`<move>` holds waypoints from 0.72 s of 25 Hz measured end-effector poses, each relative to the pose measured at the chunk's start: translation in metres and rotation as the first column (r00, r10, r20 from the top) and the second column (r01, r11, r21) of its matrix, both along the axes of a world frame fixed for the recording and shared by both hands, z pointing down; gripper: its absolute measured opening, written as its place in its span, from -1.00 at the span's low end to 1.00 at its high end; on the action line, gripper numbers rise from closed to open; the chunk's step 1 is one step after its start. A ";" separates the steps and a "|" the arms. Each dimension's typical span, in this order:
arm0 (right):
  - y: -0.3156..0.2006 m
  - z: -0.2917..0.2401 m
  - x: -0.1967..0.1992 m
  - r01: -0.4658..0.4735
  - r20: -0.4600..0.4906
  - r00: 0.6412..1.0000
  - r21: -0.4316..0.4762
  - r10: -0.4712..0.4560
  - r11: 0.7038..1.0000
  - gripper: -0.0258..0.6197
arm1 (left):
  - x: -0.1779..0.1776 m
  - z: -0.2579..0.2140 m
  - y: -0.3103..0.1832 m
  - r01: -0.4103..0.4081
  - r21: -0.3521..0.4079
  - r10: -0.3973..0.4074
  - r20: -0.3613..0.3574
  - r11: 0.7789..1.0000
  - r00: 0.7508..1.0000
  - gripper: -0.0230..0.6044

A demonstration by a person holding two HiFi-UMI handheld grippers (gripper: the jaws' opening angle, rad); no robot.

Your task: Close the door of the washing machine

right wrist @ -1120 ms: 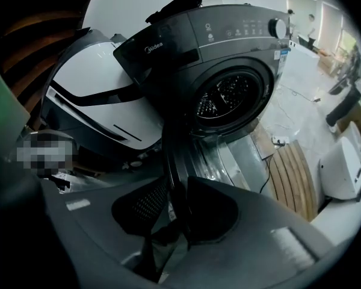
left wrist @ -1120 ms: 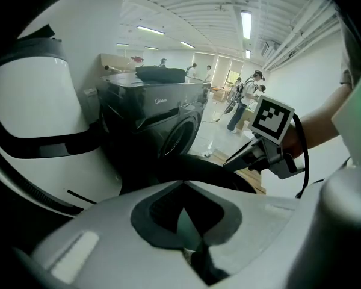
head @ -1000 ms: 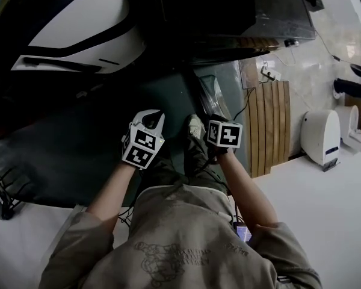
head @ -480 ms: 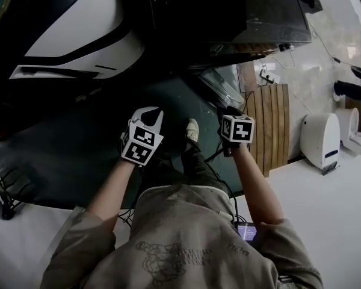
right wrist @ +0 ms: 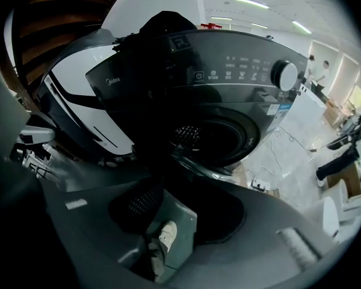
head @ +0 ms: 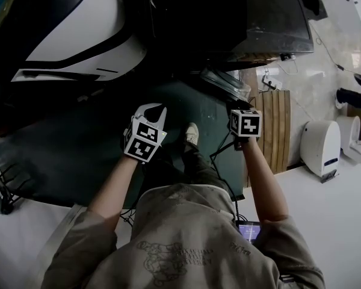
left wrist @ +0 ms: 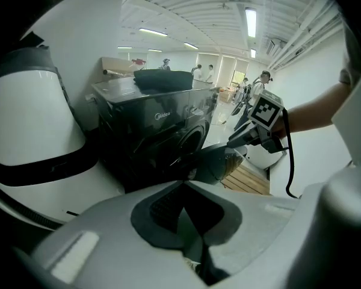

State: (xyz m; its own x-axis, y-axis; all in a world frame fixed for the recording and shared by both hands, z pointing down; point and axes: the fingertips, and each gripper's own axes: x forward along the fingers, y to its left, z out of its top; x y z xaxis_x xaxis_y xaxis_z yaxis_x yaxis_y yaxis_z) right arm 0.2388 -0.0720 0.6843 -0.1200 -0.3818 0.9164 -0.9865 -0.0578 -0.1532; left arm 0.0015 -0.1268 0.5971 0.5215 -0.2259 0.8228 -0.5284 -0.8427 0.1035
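rightward swung the right gripper [left wrist: 236, 138], off from the one shoe [head: 192, 134] toward the one slatted wooden board [head: 274, 125]. its jaws have just been opening, with nothing between them, and it is near the door's edge. one washing machine [right wrist: 216, 95] has one door [head: 227, 84], still ajar at its front but angled closer than before. left gripper [head: 154, 113] hangs before the machine, jaws pressed together, empty. two white units [head: 320, 146] stand right of the machine.

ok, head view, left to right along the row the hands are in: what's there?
Left tool → shoe → right tool → wooden slat panel → white floor appliance.
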 end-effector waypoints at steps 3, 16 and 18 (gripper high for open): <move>-0.012 -0.002 0.008 0.009 -0.023 1.000 0.021 -0.009 1.000 -0.38 | 0.005 -0.001 -0.007 0.007 0.005 -0.007 0.002 1.000 1.000 -0.93; -0.065 -0.001 0.043 0.059 -0.112 0.993 0.101 -0.047 0.993 -0.40 | 0.035 -0.004 -0.001 0.007 0.000 -0.007 -0.034 1.000 0.999 -0.93; -0.076 -0.004 0.045 0.079 -0.128 0.990 0.127 -0.063 0.989 -0.40 | 0.035 -0.006 -0.002 0.014 0.000 -0.014 -0.037 1.000 0.999 -0.93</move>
